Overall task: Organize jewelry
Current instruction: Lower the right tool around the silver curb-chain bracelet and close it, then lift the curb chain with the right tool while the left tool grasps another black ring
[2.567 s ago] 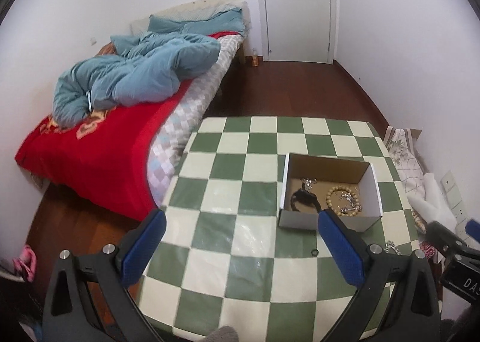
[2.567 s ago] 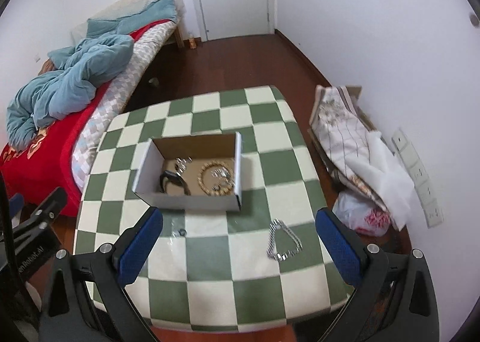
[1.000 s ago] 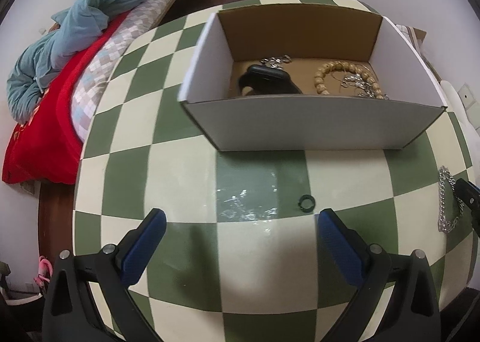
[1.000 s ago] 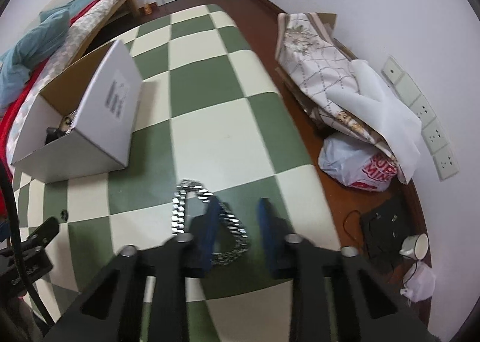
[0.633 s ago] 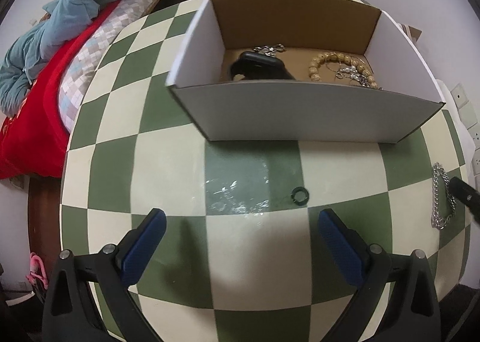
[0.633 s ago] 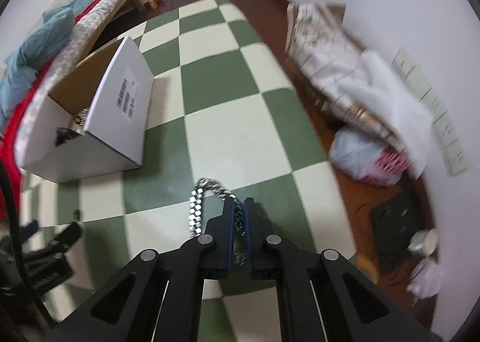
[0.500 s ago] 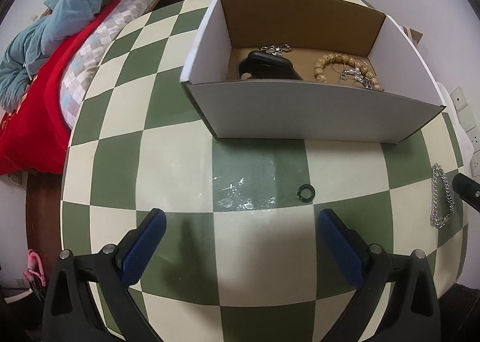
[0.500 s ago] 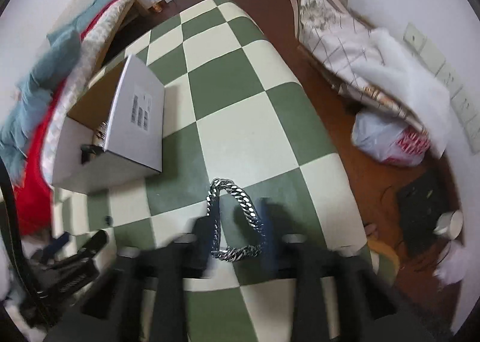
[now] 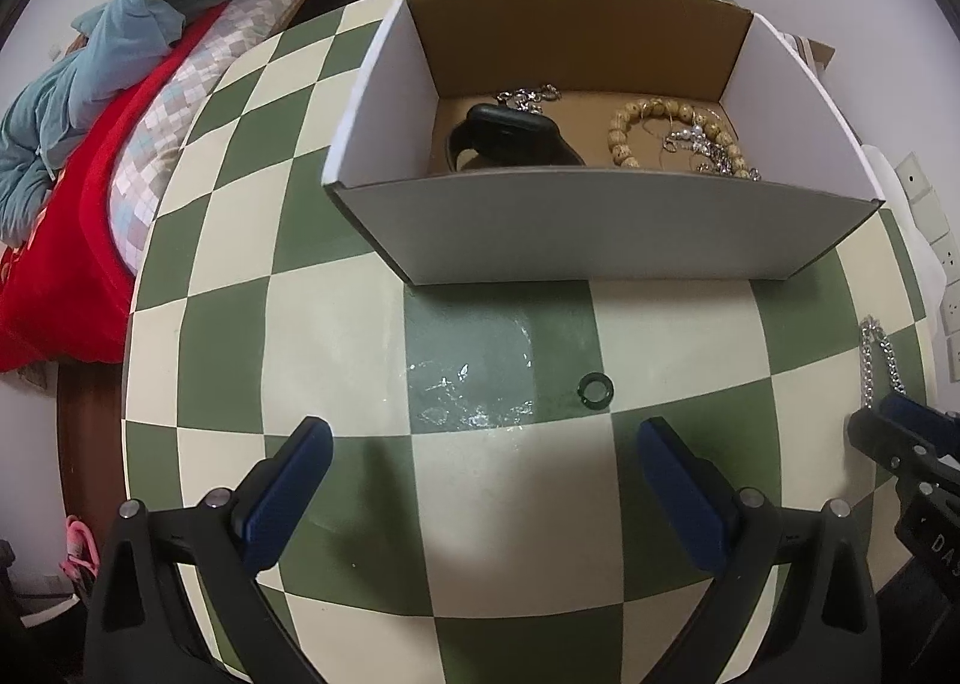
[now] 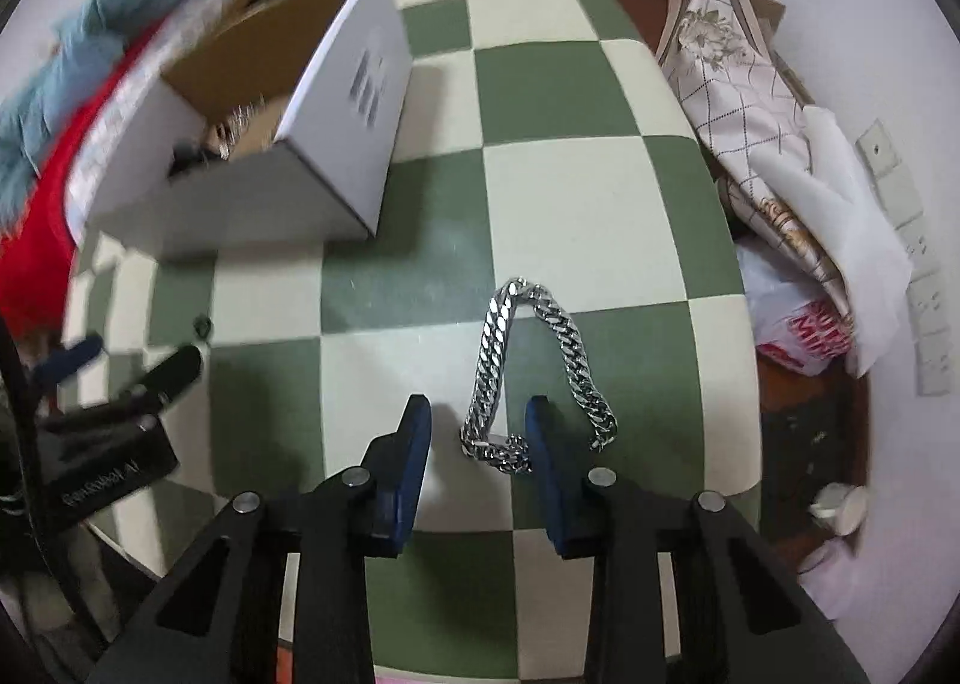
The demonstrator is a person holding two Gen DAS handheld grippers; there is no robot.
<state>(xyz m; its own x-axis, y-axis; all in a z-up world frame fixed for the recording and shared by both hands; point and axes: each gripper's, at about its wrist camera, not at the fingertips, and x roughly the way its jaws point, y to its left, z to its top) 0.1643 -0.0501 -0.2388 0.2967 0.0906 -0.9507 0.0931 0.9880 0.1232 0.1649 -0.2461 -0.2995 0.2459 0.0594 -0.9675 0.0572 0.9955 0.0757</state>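
Note:
A silver chain bracelet (image 10: 531,369) lies on the green-and-cream checked table (image 10: 600,192); it also shows at the right edge of the left wrist view (image 9: 877,360). My right gripper (image 10: 478,414) is partly open, its fingers straddling the chain's near left end. An open white cardboard box (image 9: 600,231) holds a black watch (image 9: 510,141), a bead bracelet (image 9: 660,132) and silver pieces. A small dark ring (image 9: 594,390) lies on the table ahead of my left gripper (image 9: 486,435), which is open and empty.
A bed with a red cover and blue quilt (image 9: 108,60) stands left of the table. Folded cloth and a plastic bag (image 10: 804,318) lie on the floor by the right wall. The table's near edge is close below both grippers.
My right gripper was shut by the chain, then opened partway around its near end. My left gripper drew back slightly from the box and stayed open.

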